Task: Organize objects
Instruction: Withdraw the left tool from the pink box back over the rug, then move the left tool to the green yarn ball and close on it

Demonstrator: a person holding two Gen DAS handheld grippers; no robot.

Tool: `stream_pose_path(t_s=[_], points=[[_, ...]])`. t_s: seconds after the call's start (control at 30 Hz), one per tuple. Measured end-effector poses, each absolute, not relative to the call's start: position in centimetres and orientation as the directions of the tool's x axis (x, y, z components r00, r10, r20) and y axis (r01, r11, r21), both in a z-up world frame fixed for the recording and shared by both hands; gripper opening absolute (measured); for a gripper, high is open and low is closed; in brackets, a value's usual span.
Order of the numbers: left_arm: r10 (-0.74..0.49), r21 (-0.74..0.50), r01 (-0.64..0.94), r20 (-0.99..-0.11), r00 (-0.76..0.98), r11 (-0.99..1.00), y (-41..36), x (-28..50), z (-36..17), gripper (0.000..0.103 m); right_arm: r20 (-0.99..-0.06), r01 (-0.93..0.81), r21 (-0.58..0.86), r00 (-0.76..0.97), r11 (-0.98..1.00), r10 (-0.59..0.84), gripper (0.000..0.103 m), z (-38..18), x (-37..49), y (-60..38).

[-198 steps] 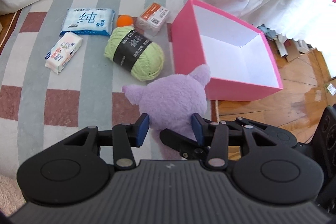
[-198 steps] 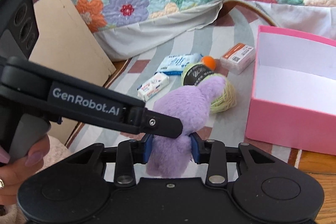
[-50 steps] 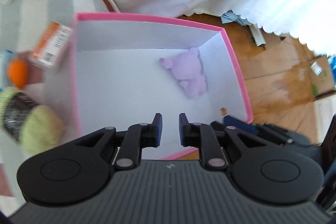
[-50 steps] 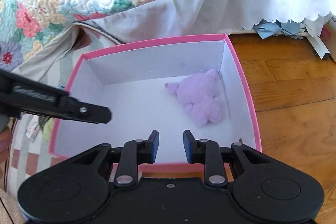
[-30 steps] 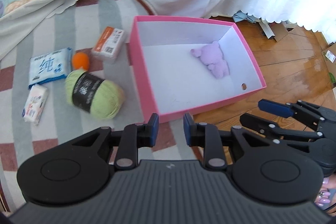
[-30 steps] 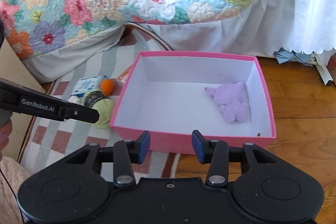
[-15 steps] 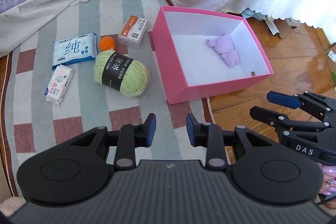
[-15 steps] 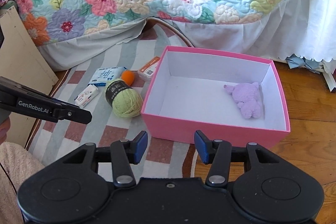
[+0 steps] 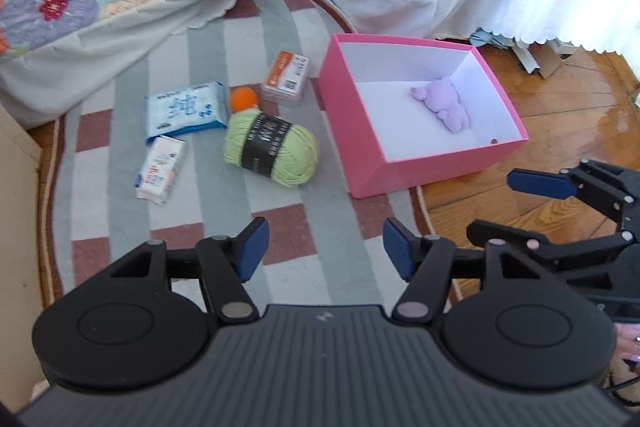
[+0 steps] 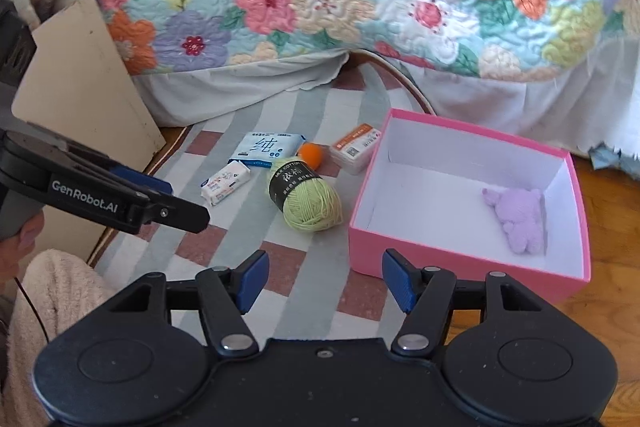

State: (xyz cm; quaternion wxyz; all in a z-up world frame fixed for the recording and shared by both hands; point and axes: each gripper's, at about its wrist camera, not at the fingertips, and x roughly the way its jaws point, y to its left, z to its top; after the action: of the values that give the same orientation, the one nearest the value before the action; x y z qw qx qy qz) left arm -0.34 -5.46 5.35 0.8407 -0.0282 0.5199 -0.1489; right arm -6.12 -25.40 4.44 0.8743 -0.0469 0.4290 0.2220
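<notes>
Choosing the next item for the pink box (image 9: pixel 436 169)

You are holding both hand-held grippers, left (image 9: pixel 323 254) and right (image 10: pixel 322 280), released and empty (plush (image 9: pixel 444 103) already boxed); approach the green yarn (image 9: pixel 272 151) on the rug, straddling its middle.

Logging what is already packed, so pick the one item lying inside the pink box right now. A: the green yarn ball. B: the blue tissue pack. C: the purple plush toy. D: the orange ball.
C: the purple plush toy lies on the white floor of the pink box, while the yarn, ball and tissue pack sit outside on the rug.
</notes>
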Motion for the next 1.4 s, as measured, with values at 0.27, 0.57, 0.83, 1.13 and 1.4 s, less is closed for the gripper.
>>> stream_pose_path(t_s=[0.27, 0.57, 0.83, 1.13, 1.4], points=[[-0.275, -0.213, 0.187, -0.862, 0.425, 0.959, -4.1, -0.2, 5.1, 0.072, -0.761, -0.516, 0.092, 0.515, 0.851, 0.395, 0.08, 4.6, -6.4, -23.0], [-0.244, -0.211, 0.125, -0.874, 0.421, 0.969, -2.6, 1.3, 2.8, 0.081, -0.758, -0.588, 0.108, 0.473, 0.802, 0.449, 0.088, 3.0, -4.8, -21.0], [-0.212, -0.195, 0.082, -0.882, 0.422, 0.977, -1.2, 2.6, 1.1, 0.095, -0.786, -0.599, 0.095, 0.445, 0.795, 0.429, 0.09, 1.3, -2.6, -18.7], [-0.211, -0.221, 0.023, -0.892, 0.399, 0.975, 0.6, 4.7, -0.9, 0.095, -0.803, -0.599, 0.081, 0.434, 0.797, 0.409, 0.09, -0.6, -0.2, -16.9], [-0.203, -0.231, -0.022, -0.892, 0.404, 0.973, 1.7, 7.3, -3.4, 0.095, -0.808, -0.608, 0.049, 0.442, 0.792, 0.39, 0.09, -3.0, 2.3, -15.1]])
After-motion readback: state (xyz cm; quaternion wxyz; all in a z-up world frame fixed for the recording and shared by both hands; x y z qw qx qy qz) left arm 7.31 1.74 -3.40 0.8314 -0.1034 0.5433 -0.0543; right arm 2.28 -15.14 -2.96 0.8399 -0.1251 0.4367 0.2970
